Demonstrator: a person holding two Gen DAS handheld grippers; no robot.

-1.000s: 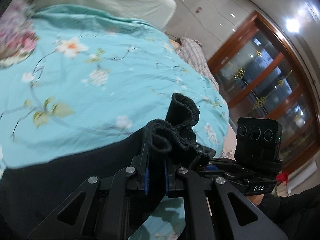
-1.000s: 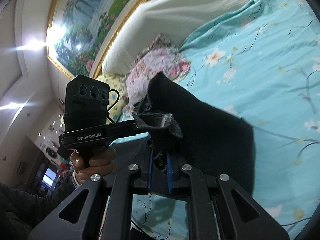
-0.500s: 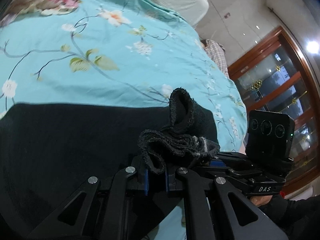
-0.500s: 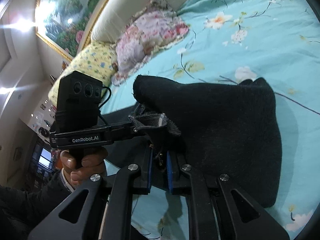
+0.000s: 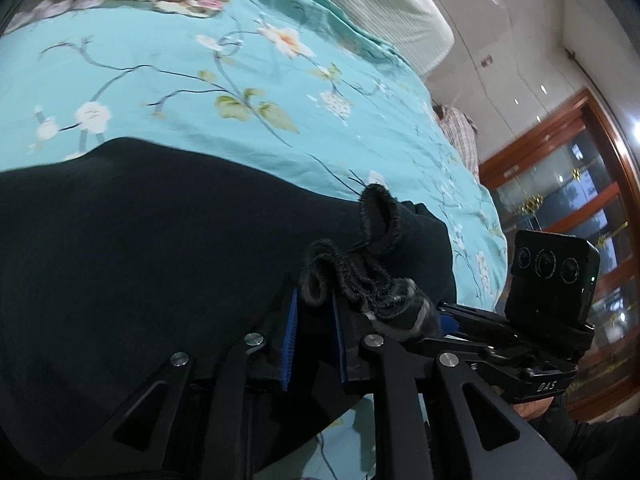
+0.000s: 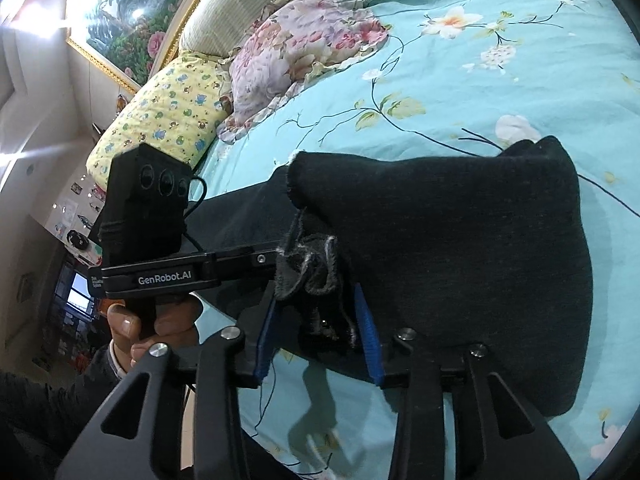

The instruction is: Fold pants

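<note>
Floral pillow [image 6: 304,40] beyond black pants [image 6: 460,240]

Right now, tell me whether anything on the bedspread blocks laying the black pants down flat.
Nothing visible does. The black knit pants already rest on bare teal floral bedspread; the pink floral pillow and yellow patterned pillow lie apart, near the headboard.
</note>
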